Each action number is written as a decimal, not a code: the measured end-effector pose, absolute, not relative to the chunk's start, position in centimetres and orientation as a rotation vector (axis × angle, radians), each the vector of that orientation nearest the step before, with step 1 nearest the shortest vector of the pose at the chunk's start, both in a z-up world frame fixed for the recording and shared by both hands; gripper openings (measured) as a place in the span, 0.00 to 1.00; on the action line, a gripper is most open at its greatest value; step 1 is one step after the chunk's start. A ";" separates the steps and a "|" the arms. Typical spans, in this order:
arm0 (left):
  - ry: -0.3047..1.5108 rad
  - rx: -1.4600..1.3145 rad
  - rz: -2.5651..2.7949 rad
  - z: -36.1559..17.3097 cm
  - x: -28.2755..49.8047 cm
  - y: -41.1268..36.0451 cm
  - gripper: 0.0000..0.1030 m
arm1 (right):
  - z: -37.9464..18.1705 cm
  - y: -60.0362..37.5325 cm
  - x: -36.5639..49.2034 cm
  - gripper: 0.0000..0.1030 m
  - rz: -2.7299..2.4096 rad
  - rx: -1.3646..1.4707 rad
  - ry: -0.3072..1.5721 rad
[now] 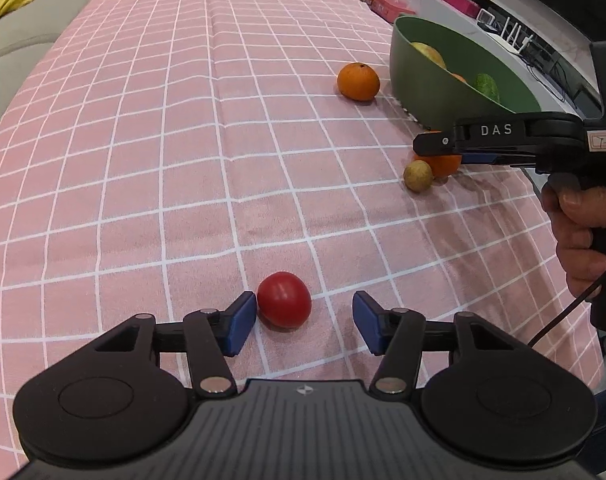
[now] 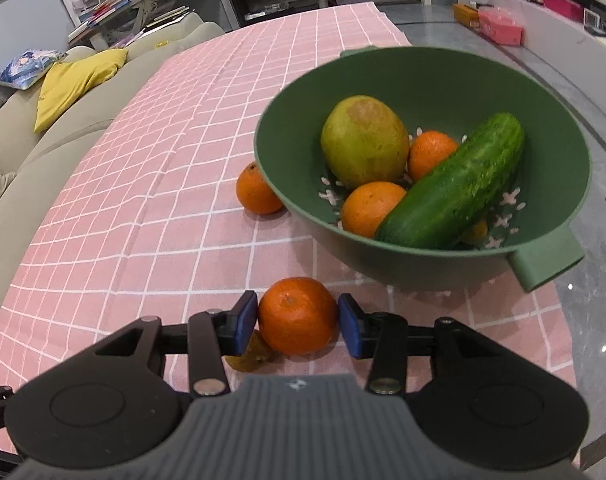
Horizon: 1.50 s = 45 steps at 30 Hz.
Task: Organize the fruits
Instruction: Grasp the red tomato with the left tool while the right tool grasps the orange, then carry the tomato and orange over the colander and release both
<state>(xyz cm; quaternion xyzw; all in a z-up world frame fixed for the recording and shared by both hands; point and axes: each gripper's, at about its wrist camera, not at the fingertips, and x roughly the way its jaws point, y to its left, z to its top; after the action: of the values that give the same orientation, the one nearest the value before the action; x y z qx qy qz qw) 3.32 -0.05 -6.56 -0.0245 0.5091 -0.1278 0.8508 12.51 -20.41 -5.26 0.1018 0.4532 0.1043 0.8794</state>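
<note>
Left gripper (image 1: pixel 304 322): jaws spread, red tomato (image 1: pixel 284 299) on pink checked tablecloth (image 1: pixel 143 160) between them, touching the left pad only. Right gripper (image 2: pixel 298 326): both pads against a tangerine (image 2: pixel 297 315) lying on the cloth, small brownish fruit (image 2: pixel 251 354) beside it. Green colander (image 2: pixel 423 80) beyond: mango (image 2: pixel 363 144), cucumber (image 2: pixel 455 188), oranges. Loose orange (image 2: pixel 257 190) beside its wall.

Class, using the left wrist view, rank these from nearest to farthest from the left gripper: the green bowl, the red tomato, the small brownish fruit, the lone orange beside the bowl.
1. Red tomato, between the left gripper's jaws, against the left one.
2. Small brownish fruit, right of centre, under the other gripper.
3. Lone orange, further back, left of the bowl.
4. Green bowl, far right; close to the orange, roughly level.
</note>
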 end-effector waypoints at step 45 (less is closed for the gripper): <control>0.865 0.134 -0.299 4.3 9.9 -5.6 0.29 | 5.2 -23.3 12.0 0.39 0.283 0.330 0.776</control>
<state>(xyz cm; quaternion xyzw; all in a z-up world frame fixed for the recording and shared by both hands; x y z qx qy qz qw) 9.95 -5.61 4.25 0.0644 0.4174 -0.1442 0.8949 11.95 -23.34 5.23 0.1598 0.3755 0.1367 0.9026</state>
